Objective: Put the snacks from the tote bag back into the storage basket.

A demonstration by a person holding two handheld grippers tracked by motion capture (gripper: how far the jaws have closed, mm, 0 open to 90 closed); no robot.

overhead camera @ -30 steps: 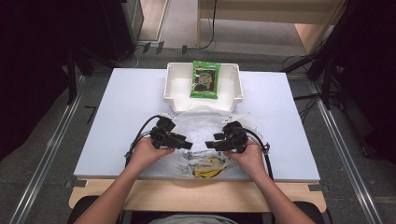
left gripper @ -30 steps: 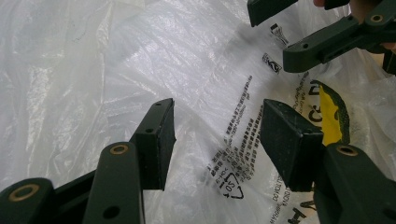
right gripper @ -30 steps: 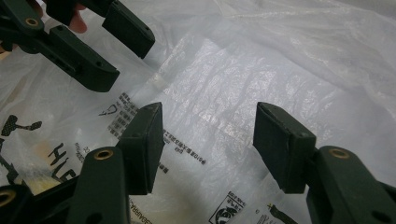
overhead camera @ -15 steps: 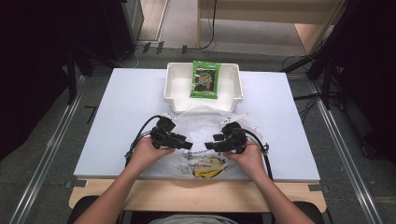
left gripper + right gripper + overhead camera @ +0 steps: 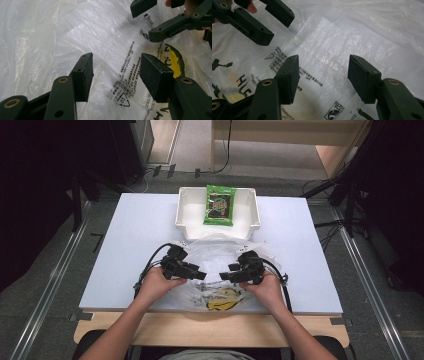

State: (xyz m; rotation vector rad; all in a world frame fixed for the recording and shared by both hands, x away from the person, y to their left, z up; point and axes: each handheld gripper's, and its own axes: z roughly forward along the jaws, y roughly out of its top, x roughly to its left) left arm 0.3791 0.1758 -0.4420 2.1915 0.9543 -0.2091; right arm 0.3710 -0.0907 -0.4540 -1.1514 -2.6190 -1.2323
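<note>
A clear plastic bag (image 5: 220, 251) with black text and a yellow print lies crumpled on the white table (image 5: 125, 255), near its front edge. My left gripper (image 5: 199, 274) and right gripper (image 5: 226, 274) hover just over it, tips facing each other a short gap apart. In the left gripper view my left gripper (image 5: 116, 76) stands open above the printed film (image 5: 75, 32), with the right gripper's jaws at the upper right. In the right gripper view my right gripper (image 5: 324, 75) is open too, over the bag (image 5: 352, 32). Nothing is pinched in either.
A white bin (image 5: 186, 215) stands at the back centre of the table, touching the bag's far edge, with a green snack packet (image 5: 220, 206) lying in it. Black cables (image 5: 150, 262) trail from both grippers. Dark stands and floor rails flank the table.
</note>
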